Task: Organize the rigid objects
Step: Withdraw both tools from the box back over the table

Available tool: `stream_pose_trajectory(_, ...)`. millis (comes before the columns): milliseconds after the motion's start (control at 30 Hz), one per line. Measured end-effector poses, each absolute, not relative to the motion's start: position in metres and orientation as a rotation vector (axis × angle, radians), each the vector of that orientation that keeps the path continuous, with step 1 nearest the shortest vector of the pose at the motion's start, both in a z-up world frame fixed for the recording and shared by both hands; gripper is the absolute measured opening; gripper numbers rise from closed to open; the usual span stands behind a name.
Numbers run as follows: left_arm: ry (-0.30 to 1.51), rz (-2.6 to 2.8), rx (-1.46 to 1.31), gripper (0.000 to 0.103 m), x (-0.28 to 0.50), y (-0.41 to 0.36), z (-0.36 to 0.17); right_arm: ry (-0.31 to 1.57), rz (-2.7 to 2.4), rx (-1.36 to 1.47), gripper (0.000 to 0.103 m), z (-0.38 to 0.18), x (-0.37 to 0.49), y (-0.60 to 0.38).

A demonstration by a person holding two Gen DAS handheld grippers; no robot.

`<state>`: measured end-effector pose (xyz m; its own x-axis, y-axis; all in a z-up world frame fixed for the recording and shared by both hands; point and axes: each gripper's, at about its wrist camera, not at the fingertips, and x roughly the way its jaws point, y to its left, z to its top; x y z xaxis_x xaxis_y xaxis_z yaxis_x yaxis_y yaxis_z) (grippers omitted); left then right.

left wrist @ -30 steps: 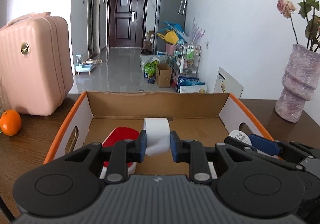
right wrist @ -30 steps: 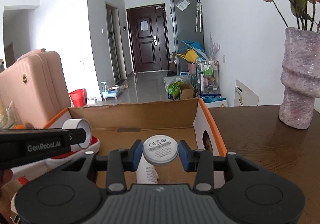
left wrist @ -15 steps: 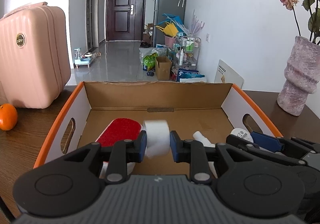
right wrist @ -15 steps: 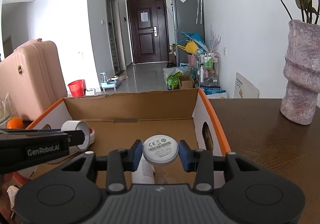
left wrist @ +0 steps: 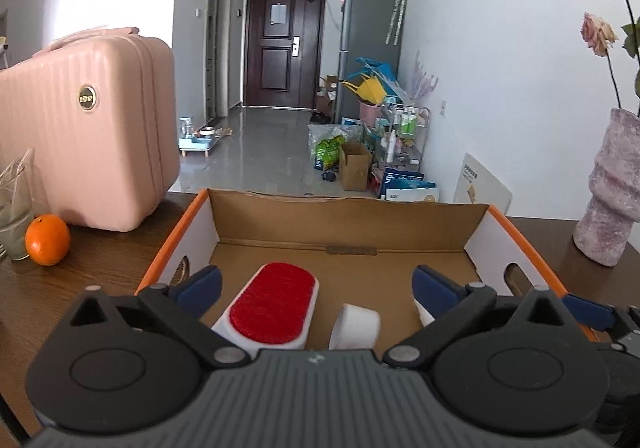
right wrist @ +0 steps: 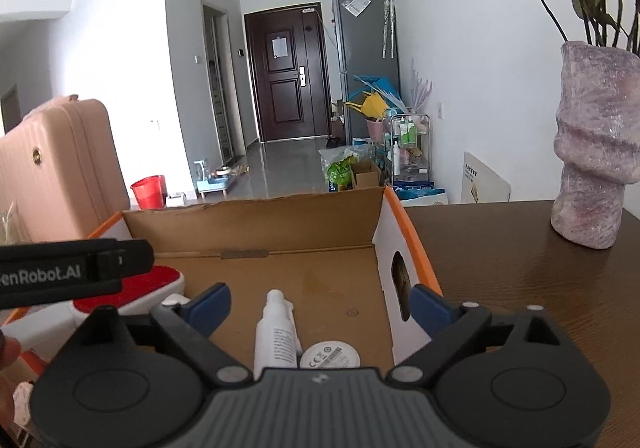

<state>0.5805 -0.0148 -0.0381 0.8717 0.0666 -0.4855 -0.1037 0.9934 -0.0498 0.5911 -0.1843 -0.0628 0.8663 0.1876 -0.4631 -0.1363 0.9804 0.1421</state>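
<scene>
Inside the orange-rimmed cardboard box (left wrist: 348,224), from the left: an oblong white brush with a red fuzzy pad (left wrist: 274,306), a white tape roll (left wrist: 354,328), a slim white plastic bottle (right wrist: 276,336), and a round white disc (right wrist: 330,356). Above them the left gripper (left wrist: 316,284) and the right gripper (right wrist: 320,304) both gape wide, holding nothing.

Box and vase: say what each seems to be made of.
The box looks like corrugated cardboard: matte brown inside, creased folds, white printed sides with orange edges. The vase seems ceramic or stone-like, with a rough mottled purple surface and faint sparkle; which one is unclear.
</scene>
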Motion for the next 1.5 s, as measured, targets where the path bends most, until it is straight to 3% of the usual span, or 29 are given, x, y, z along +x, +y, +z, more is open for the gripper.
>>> stream_pose_trajectory(667,0.490,0.094,-0.100,0.103,0.573,-0.011,-0.034,0.470,0.174,0.110,0.103,-0.059,0.580,-0.188)
stream_pose_trajectory(1500,0.384,0.132,-0.127,0.103,0.507,0.008,-0.019,0.407,0.150,0.099,0.103,-0.045,0.531,-0.194)
